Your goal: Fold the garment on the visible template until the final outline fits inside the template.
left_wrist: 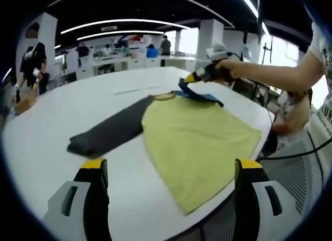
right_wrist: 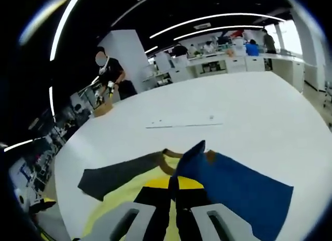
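Right gripper view | right gripper (right_wrist: 174, 186) fingers pinched blue sleeve (right_wrist: 236, 191) at 12 o'clock of yellow shirt (left_wrist: 194, 142) on table (left_wrist: 78, 103) | left gripper (left_wrist: 171, 171) fingers spread, empty | risk: thin pinch slipping mid-fold

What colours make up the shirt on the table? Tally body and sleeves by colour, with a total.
yellow body: 1
dark grey sleeve: 1
blue sleeve: 1, pinched in the right gripper
total: 3
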`<state>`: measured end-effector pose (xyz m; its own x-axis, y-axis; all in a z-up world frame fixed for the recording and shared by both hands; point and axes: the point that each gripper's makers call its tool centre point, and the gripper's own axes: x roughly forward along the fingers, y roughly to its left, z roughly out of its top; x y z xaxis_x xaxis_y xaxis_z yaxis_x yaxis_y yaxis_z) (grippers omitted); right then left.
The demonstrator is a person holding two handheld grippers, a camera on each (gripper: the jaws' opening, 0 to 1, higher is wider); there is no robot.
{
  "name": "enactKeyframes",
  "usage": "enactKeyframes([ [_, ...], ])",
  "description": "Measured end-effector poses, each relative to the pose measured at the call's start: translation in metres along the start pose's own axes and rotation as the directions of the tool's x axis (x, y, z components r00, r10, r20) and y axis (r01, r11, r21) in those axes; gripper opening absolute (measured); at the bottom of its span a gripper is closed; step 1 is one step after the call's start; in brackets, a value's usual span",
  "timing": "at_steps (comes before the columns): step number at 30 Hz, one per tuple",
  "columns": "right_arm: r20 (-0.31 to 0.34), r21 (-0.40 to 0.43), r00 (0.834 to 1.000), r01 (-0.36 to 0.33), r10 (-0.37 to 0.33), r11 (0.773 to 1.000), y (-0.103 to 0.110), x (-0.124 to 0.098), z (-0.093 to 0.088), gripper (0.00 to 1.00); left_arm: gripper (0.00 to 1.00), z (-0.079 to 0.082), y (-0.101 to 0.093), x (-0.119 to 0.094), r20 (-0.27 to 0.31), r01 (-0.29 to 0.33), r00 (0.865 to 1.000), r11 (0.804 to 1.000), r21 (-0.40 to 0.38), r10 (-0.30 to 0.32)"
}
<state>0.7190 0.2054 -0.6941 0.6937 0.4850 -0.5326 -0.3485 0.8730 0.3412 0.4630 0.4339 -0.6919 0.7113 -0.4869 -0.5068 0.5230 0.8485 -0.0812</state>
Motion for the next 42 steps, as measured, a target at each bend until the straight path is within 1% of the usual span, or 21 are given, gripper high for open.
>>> enactKeyframes([
  [3,-0.007,-0.014,1.000,-0.018,0.018,1.000,0.006,0.004,0.000,0.00,0.99,0.000,0.002,0.000,0.004,-0.002,1.000,1.000,-0.004,0.002],
  [6,-0.009,-0.045,0.998,-0.061,0.061,0.997,0.019,0.008,0.001,0.00,0.99,0.001,0.002,0.000,0.004,-0.003,1.000,1.000,-0.006,0.003],
  [13,-0.021,-0.101,0.991,-0.132,0.130,0.986,0.042,0.014,0.002,0.00,0.99,0.000,0.003,0.000,0.007,-0.006,1.000,1.000,-0.011,0.006],
  [16,-0.030,-0.110,0.990,-0.144,0.141,0.984,0.048,0.017,0.002,0.00,0.99,0.000,0.003,0.000,0.006,-0.007,1.000,1.000,-0.013,0.007],
  [19,-0.032,-0.101,0.989,-0.149,0.146,0.984,0.052,0.020,0.001,0.00,0.99,-0.002,0.004,-0.001,0.003,-0.008,1.000,1.000,-0.017,0.008],
  [22,-0.032,-0.108,0.988,-0.155,0.152,0.982,0.058,0.024,0.000,0.00,0.99,0.000,0.004,-0.001,0.009,-0.011,1.000,1.000,-0.015,0.011],
  [26,-0.042,-0.118,0.983,-0.181,0.177,0.976,0.068,0.027,-0.003,0.00,0.99,0.000,0.004,-0.001,0.013,-0.011,1.000,1.000,-0.017,0.011],
  [35,-0.068,-0.152,0.971,-0.237,0.229,0.960,0.092,0.037,-0.012,0.00,0.99,-0.004,0.006,-0.001,0.007,-0.009,1.000,1.000,-0.023,0.010],
  [38,-0.076,-0.172,0.966,-0.256,0.247,0.951,0.101,0.039,-0.013,0.00,0.99,-0.006,0.006,0.000,0.003,-0.007,1.000,1.000,-0.024,0.007],
  [42,-0.101,-0.199,0.958,-0.284,0.269,0.938,0.112,0.039,-0.020,0.00,0.99,-0.007,0.006,0.000,0.000,-0.008,1.000,1.000,-0.025,0.008],
])
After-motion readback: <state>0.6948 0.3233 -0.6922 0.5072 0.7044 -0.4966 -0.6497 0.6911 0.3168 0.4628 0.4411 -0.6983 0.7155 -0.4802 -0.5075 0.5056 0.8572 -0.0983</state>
